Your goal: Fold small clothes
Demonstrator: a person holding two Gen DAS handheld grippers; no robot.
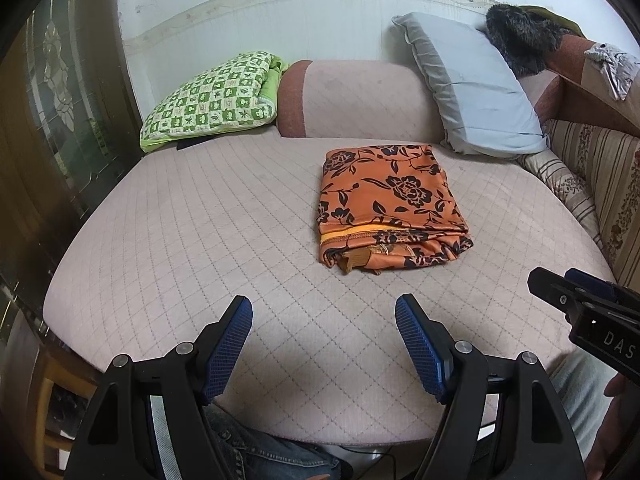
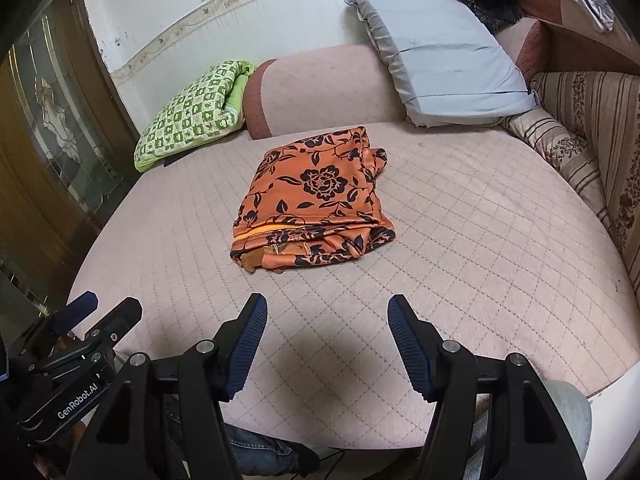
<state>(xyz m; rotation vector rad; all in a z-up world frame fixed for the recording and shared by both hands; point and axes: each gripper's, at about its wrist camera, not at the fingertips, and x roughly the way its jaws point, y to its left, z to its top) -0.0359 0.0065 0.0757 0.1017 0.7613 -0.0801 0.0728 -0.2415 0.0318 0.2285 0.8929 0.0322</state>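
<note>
An orange garment with a black flower print (image 1: 390,208) (image 2: 312,200) lies folded into a thick rectangle on the pink quilted cushion (image 1: 200,232) (image 2: 480,240). Its layered open edge, with a yellow seam, faces me. My left gripper (image 1: 324,312) hovers open over the cushion's near part, short of the garment and to its left. My right gripper (image 2: 327,310) is open too, just short of the garment's near edge. Nothing is between either pair of blue pads. Each gripper's tip also shows in the other's view: the right one (image 1: 560,288), the left one (image 2: 104,308).
A green checked folded blanket (image 1: 212,96) (image 2: 192,116) and a grey pillow (image 1: 476,84) (image 2: 444,56) lean at the back. A striped sofa arm (image 1: 600,176) (image 2: 592,128) bounds the right. A wooden glazed door (image 1: 52,92) stands left. Jeans-clad knees (image 1: 272,456) are below the cushion's front edge.
</note>
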